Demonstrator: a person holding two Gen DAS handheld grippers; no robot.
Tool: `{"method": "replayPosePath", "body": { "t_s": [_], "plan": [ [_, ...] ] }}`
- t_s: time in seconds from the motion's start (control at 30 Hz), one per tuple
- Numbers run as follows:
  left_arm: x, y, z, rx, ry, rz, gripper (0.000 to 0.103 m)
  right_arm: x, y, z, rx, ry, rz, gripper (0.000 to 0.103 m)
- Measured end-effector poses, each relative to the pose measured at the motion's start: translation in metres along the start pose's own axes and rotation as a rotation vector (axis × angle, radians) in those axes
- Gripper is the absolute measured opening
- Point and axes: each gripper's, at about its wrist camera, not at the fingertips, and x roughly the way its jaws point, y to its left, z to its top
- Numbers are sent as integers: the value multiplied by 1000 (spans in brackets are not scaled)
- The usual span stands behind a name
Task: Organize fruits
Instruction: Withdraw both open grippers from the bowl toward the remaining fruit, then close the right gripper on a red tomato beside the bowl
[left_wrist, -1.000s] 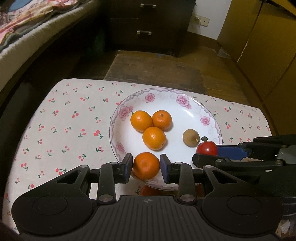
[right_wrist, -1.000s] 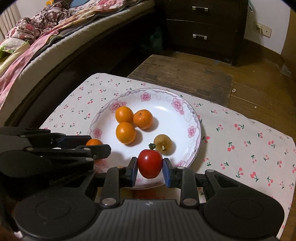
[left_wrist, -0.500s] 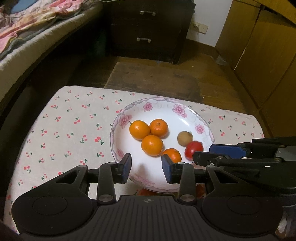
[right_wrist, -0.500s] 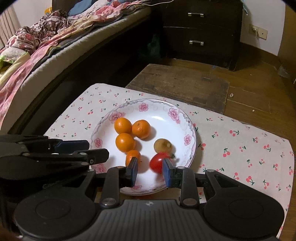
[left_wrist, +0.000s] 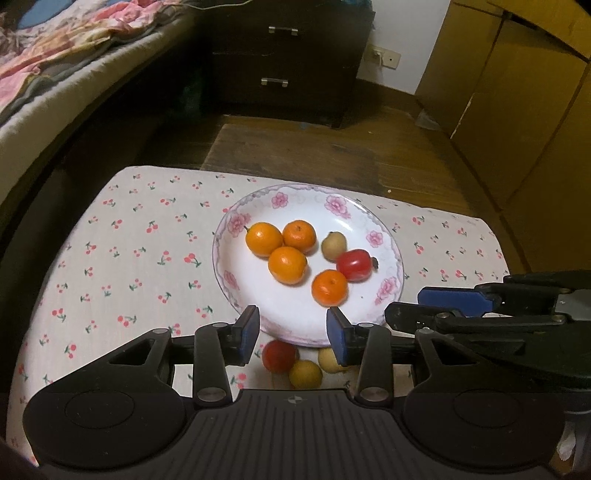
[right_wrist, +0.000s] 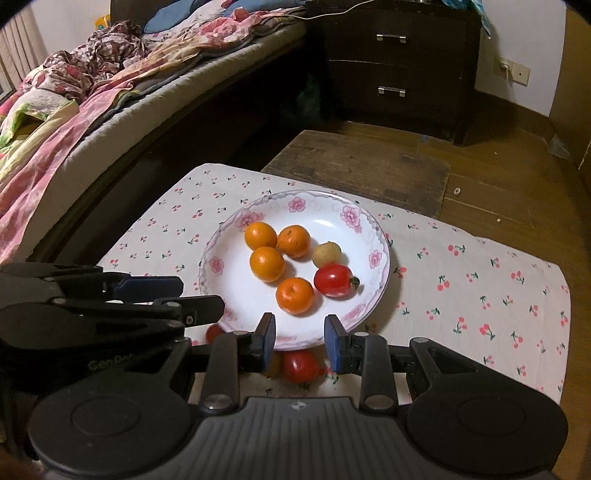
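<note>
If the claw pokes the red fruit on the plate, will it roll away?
Probably a little: the red fruit looks round and smooth. It likely won't go far, since the tan fruit and the plate rim hem it in. Its shiny skin may slip.

A dark wooden dresser (right_wrist: 400, 66) with 2 metal-handled drawers stands against a white wall (left_wrist: 399, 40) bearing an outlet (right_wrist: 513, 70). A bed (right_wrist: 110, 96) with rumpled floral bedding runs along the left. The wooden floor (right_wrist: 498, 177) looks dim under warm light; yellowish cabinets (left_wrist: 524, 110) stand right.

Both claws released their fruits onto plate (left_wrist: 391, 240).
</note>
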Motion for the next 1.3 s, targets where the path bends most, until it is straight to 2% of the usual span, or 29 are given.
{"method": "replayPosePath", "body": {
  "t_s": [0.5,0.9,1.07,1.3],
  "plan": [
    [-14,3,-24,0,15,-14,53,-14,7,-25,11,24,7,30],
    [0,13,-26,-24,55,-17,53,18,-5,-29,21,98,-18,30],
    [3,18,-25,-46,66,-25,57,31,-5,-28,24,125,-2,30],
    [9,23,-26,-70,91,-35,58,51,-4,-24,4,135,-3,30]
  ]
}}
